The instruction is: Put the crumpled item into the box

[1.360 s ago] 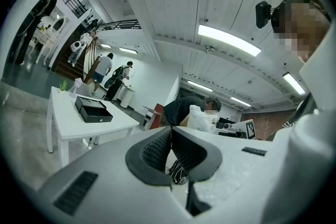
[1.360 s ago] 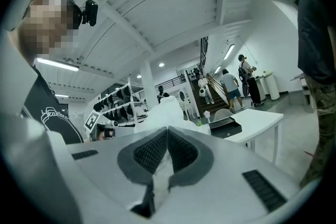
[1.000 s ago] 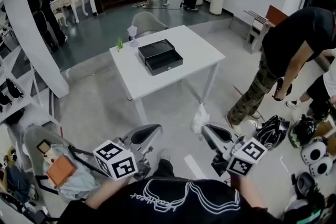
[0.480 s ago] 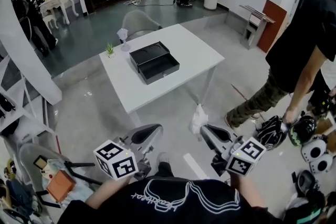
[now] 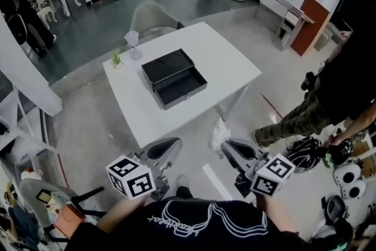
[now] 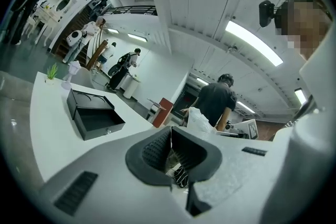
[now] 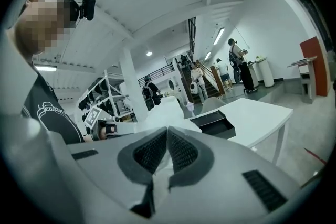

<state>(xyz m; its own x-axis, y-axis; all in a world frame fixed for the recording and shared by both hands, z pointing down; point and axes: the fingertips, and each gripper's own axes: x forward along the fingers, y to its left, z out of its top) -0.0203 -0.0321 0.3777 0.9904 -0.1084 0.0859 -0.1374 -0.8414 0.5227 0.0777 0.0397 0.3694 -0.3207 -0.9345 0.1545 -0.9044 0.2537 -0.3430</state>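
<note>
The white crumpled item (image 5: pixel 220 133) shows pale against the grey floor (image 5: pixel 88 120). Far ahead, a matte black rectangular box (image 5: pixel 173 77) on the plain white worktop (image 5: pixel 235 70), a small green plant (image 5: pixel 117 59) at its far left. Light grey with dark ribbed jaws, the left gripper (image 5: pixel 167 149) and right gripper (image 5: pixel 231 147) carry white cubes with black square markers.

A small green plant (image 5: pixel 117 59) stands at the white table's (image 5: pixel 235 67) far-left corner, a grey chair (image 5: pixel 153 13) behind it.

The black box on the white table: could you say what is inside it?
The black box looks empty, only dark floor showing; its front wall hides the nearest strip.
</note>
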